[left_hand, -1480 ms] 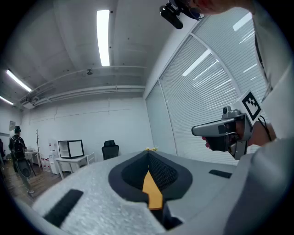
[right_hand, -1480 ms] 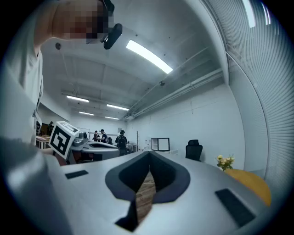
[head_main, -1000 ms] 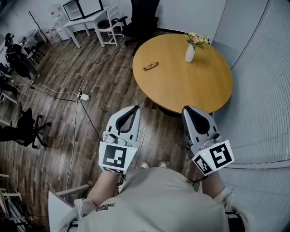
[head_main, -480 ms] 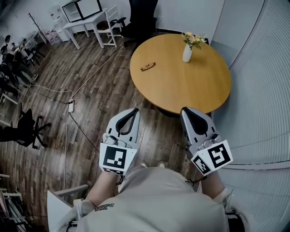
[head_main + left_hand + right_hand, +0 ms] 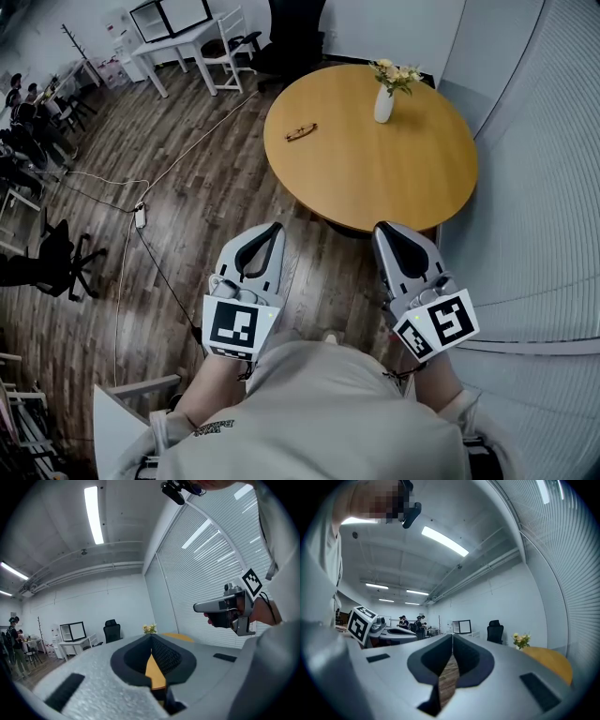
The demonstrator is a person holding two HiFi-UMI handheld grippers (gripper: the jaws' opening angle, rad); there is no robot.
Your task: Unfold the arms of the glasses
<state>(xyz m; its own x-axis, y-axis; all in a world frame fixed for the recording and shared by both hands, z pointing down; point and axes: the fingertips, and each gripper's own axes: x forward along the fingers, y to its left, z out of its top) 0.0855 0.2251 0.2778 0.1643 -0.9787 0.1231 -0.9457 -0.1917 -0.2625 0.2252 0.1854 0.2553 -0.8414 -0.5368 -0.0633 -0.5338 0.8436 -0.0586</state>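
Approach phase; task not started.

**Change over the last second:** in the head view the round wooden table (image 5: 375, 187) and the floor pattern slid slightly left. The white power strip on the wood floor (image 5: 141, 216) shifted further left and down. Both grippers kept their place in the frame. Judged: the person was stepping toward the table, with nothing yet within reach.

**Task object:** the small brown-framed glasses (image 5: 301, 131) lay on the table's far left part, near the rim. They were well apart from the white vase of yellow flowers (image 5: 383, 105) and from both grippers. They were too small to tell whether the arms were folded.

**Jaws:**
- The left gripper (image 5: 272, 228) had its pads together tip to tip, with nothing between them.
- The right gripper (image 5: 386, 228) was the same, closed and empty.

**Views compared:**
- Only the head view showed the glasses.
- The left gripper view showed the flowers, a sliver of tabletop beyond its closed jaws, and the right gripper held in a hand at the right.
- The right gripper view showed the left gripper's marker cube (image 5: 361, 624), people at the far end of the room (image 5: 417, 623), and the table edge at the right.

Next step, judged: close the remaining distance, then open the jaws.
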